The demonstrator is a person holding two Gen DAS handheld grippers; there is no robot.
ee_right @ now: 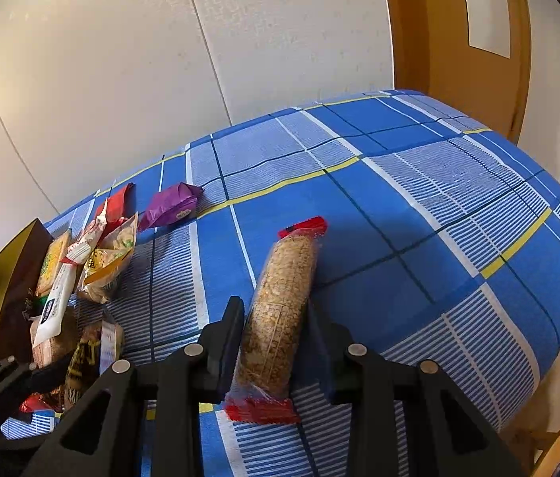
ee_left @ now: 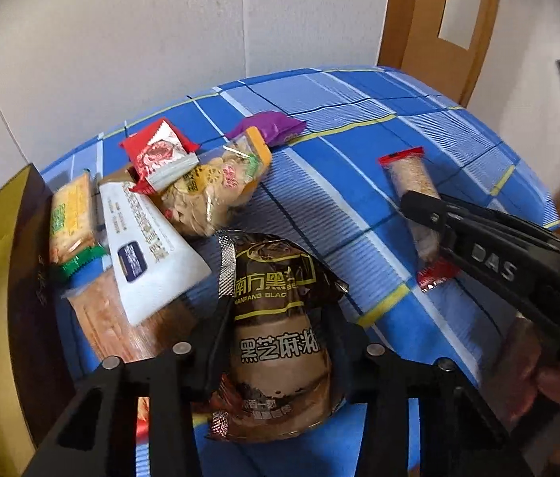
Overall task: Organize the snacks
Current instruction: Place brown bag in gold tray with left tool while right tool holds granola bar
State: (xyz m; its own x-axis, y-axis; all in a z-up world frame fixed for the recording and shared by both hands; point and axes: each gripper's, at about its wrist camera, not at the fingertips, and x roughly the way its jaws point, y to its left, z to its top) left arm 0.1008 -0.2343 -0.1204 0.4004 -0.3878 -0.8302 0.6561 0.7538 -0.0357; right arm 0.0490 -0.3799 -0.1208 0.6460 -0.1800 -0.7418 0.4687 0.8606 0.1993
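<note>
Nearest the left wrist camera, a brown black-sesame packet [ee_left: 276,318] lies on the blue checked tablecloth [ee_left: 359,127] with the left gripper [ee_left: 280,334] clamped on its sides. Just beyond it sits a heap of snack packets [ee_left: 168,198] beside a dark box with a yellow lining [ee_left: 21,246], and a purple packet [ee_left: 268,127] lies farther back. Over to the right, the right gripper [ee_right: 272,330] is clamped on a clear, red-ended grain bar [ee_right: 280,310] lying on the cloth.
</note>
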